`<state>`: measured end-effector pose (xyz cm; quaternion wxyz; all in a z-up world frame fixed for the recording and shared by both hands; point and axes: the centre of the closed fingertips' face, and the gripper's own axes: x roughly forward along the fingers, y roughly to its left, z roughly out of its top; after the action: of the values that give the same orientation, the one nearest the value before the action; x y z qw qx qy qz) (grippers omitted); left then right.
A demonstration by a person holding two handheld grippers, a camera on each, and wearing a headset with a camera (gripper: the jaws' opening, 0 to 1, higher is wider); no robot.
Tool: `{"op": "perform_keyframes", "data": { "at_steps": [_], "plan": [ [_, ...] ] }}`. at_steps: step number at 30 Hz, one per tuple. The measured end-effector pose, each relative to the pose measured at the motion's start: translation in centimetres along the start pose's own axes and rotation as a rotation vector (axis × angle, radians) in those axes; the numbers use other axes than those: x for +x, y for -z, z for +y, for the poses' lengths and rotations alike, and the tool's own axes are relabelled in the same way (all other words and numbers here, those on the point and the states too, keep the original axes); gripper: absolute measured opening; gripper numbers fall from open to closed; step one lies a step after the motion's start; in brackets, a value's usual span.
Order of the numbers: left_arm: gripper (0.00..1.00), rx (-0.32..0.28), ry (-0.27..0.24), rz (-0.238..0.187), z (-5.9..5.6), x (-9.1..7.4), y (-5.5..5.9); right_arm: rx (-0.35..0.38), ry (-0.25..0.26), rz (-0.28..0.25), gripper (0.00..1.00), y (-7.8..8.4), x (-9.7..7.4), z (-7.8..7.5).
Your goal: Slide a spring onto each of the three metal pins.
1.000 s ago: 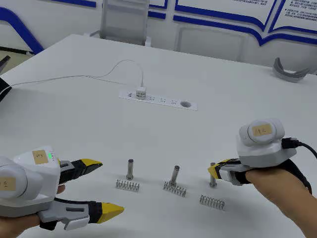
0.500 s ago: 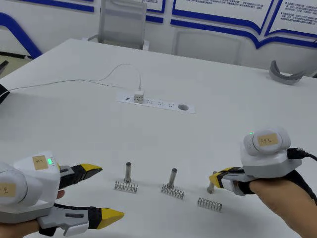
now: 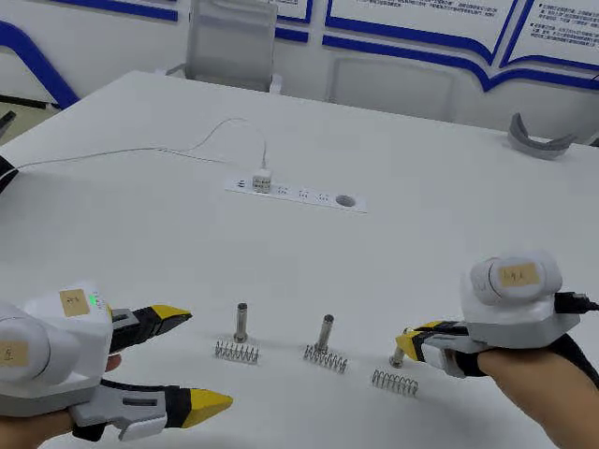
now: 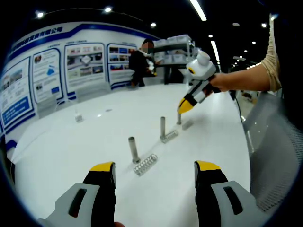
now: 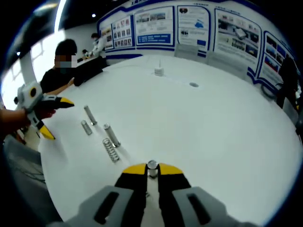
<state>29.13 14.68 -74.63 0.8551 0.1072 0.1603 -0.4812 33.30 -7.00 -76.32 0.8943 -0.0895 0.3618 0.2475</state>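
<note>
Three upright metal pins (image 3: 241,321) (image 3: 325,332) (image 3: 398,357) stand in a row on the white table. A spring lies flat in front of each: left spring (image 3: 236,352), middle spring (image 3: 325,359), right spring (image 3: 395,383). My right gripper (image 3: 409,341) is down at the right pin. In the right gripper view its gripper (image 5: 151,171) has the jaws drawn in against the pin top (image 5: 152,164). My left gripper (image 3: 192,360) hovers wide open to the left of the row, holding nothing. Its own view shows the open gripper (image 4: 154,170) facing the nearest pin (image 4: 134,149).
A white power strip (image 3: 299,195) with a plugged-in charger and cable lies mid-table. A grey curved object (image 3: 541,140) rests at the far right. Chairs stand beyond the far edge, and a seated person (image 5: 66,61) is at the table's side.
My right gripper has come down lower along the right pin. The left gripper has stayed open and barely shifted. Pins and springs lie as before.
</note>
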Motion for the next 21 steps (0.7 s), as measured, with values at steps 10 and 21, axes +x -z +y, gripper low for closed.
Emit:
{"op": "perform_keyframes", "data": {
  "at_steps": [10, 21],
  "plan": [
    [0.69, 0.003, 0.007, -0.002, -0.19, 0.18, -0.09, -0.011, -0.013, -0.009, 0.1, 0.02, 0.07, 0.21],
    [0.69, 0.006, 0.007, -0.001, -0.08, 0.15, -0.02, -0.026, -0.022, -0.032, 0.15, 0.09, -0.67, 0.3]
  ]
}}
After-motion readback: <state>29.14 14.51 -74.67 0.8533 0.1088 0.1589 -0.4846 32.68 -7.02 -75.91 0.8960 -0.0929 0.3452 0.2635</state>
